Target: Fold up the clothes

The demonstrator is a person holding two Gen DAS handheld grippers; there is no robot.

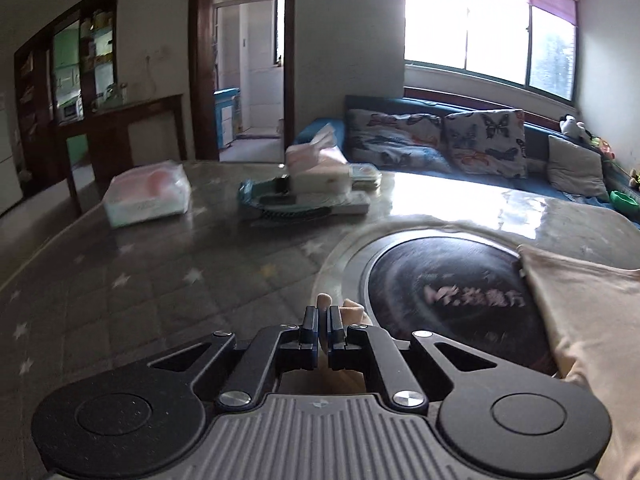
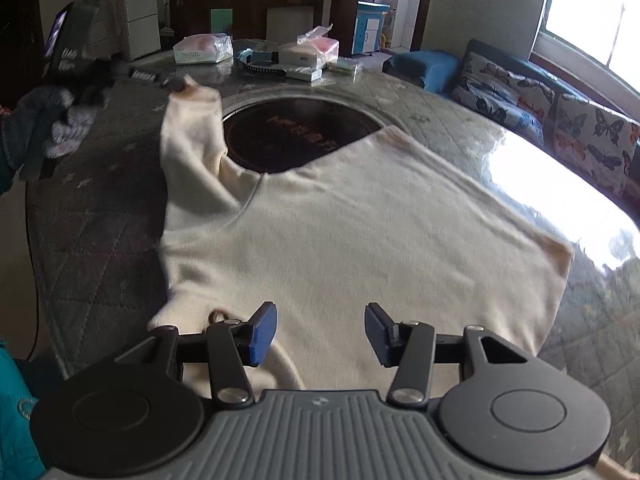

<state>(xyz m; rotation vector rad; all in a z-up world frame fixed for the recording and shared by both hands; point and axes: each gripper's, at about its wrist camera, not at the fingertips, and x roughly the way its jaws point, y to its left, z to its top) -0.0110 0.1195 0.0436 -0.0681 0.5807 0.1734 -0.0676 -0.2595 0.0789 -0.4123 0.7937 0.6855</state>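
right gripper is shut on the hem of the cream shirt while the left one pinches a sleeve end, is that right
Not quite. In the right wrist view the right gripper is open: its blue pads stand apart above the cream shirt, gripping nothing. The rest holds: the left gripper is shut on a sleeve end, lifted off the table.

Cream shirt spread on quilted table; right gripper jaws apart above its hem
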